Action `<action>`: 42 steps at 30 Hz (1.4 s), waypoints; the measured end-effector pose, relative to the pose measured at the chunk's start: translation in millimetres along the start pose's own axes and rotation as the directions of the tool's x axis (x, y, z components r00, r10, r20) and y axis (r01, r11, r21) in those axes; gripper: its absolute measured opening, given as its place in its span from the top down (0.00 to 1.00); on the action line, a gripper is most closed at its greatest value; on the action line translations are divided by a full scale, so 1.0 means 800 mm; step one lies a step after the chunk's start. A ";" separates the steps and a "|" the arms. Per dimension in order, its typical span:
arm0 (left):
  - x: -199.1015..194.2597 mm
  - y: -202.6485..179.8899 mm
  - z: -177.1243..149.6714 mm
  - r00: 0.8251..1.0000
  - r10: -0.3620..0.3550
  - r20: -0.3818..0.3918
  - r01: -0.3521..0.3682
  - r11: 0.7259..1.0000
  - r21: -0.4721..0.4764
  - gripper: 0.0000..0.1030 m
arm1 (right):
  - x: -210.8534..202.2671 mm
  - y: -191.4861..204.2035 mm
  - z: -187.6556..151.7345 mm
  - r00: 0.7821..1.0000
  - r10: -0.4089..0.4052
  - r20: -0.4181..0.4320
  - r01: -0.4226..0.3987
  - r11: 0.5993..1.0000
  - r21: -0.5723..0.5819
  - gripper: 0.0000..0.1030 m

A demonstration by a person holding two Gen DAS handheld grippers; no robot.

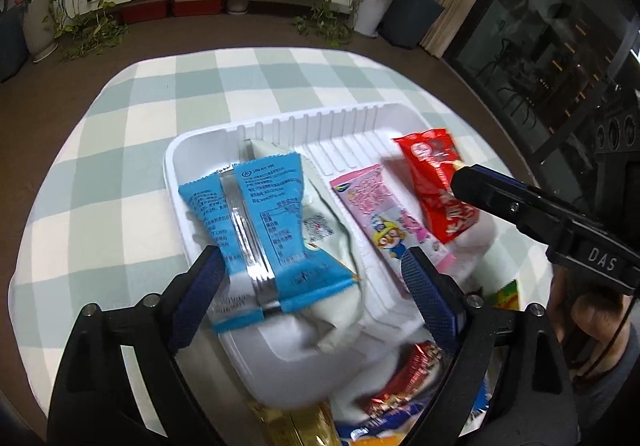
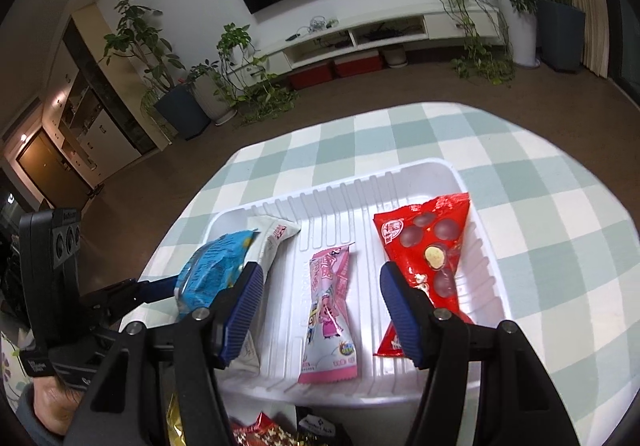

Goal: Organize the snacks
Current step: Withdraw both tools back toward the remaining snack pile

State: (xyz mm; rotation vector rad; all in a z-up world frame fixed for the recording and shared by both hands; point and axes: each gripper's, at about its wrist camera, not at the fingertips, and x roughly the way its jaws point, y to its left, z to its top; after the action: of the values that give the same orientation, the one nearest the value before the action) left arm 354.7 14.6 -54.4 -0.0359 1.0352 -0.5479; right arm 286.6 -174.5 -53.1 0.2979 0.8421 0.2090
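A white plastic tray [image 1: 360, 122] [image 2: 404, 178] sits on the checked tablecloth. In it lie a white packet [image 1: 340, 214] [image 2: 276, 238], a pink cartoon packet [image 1: 384, 218] [image 2: 328, 306] and a red packet [image 1: 436, 182] [image 2: 428, 246]. A blue packet [image 1: 260, 222] [image 2: 212, 270] lies on the white packet at the tray's left end, between the wide-open fingers of my left gripper [image 1: 316, 278]. I cannot tell whether the fingers touch it. My right gripper [image 2: 320, 302] is open above the pink packet, empty.
Loose snacks lie at the near table edge: a gold packet [image 1: 288, 426], a red patterned packet [image 1: 404, 378] [image 2: 260, 432] and others. The table is round with a green-and-white checked cloth [image 1: 132, 150] [image 2: 540, 182]. Potted plants and a TV cabinet stand behind.
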 end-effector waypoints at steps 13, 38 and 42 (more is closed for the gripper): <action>-0.119 -0.036 -0.102 0.981 0.027 0.194 -0.035 0.999 0.035 0.00 | -0.150 -0.011 -0.080 0.990 0.055 0.132 -0.044 0.995 -0.086 0.14; -0.142 -0.095 -0.318 0.993 0.086 0.086 -0.070 0.982 -0.174 0.00 | -0.235 -0.031 -0.284 0.998 -0.018 0.068 0.016 0.999 0.028 0.13; -0.153 -0.079 -0.300 0.988 0.111 0.106 -0.090 0.978 -0.188 0.00 | -0.238 -0.039 -0.279 0.996 -0.040 0.077 0.037 0.998 0.041 0.13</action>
State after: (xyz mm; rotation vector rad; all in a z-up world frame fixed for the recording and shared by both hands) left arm 84.0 68.6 -63.5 -0.1749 0.9653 -0.3532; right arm -4.1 -221.6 -70.7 0.3252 0.7748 0.1443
